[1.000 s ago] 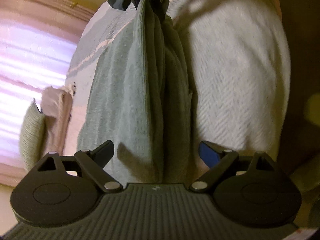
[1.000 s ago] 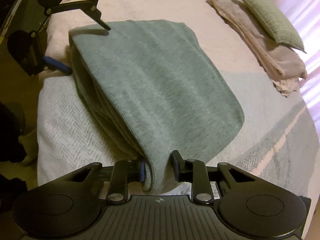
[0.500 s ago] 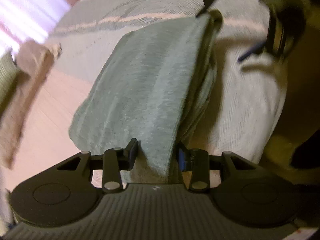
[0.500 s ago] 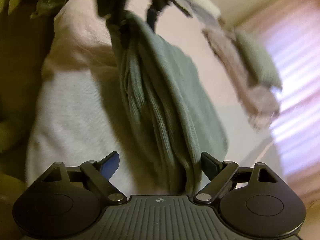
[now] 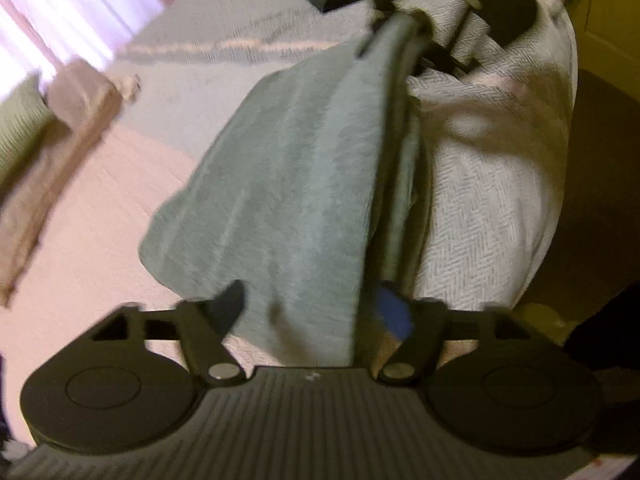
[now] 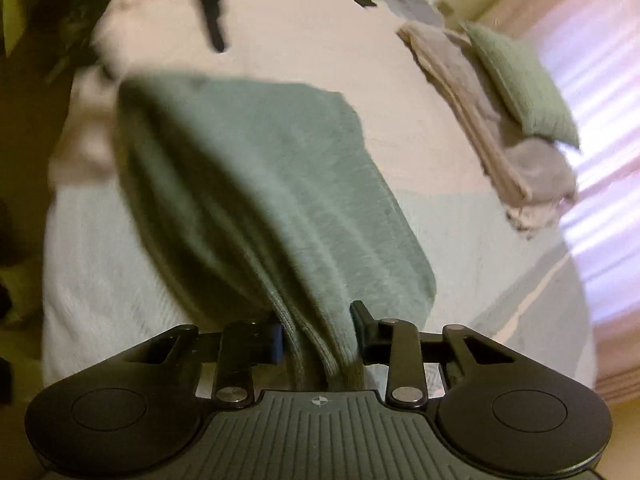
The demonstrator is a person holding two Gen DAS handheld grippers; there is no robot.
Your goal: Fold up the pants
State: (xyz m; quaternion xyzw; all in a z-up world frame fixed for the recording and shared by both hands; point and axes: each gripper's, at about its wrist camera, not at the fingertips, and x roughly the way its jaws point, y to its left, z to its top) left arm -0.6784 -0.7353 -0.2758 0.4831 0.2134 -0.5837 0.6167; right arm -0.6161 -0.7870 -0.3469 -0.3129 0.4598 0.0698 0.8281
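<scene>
Left wrist: left hand-held gripper (image 5: 316, 312) spread wide around folded pants (image 5: 288, 184) on the bed (image 5: 492, 200), not pinching. Right wrist: right hand-held gripper (image 6: 318, 334) clamped on pants edge. Folding apparently nearly done; releasing and tidying left.

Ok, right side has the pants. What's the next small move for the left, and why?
Probably close the left gripper on the pants. Its jaws stand open with the folded edge between them, while the right gripper is clamped on the other end, so only one end is held.
</scene>
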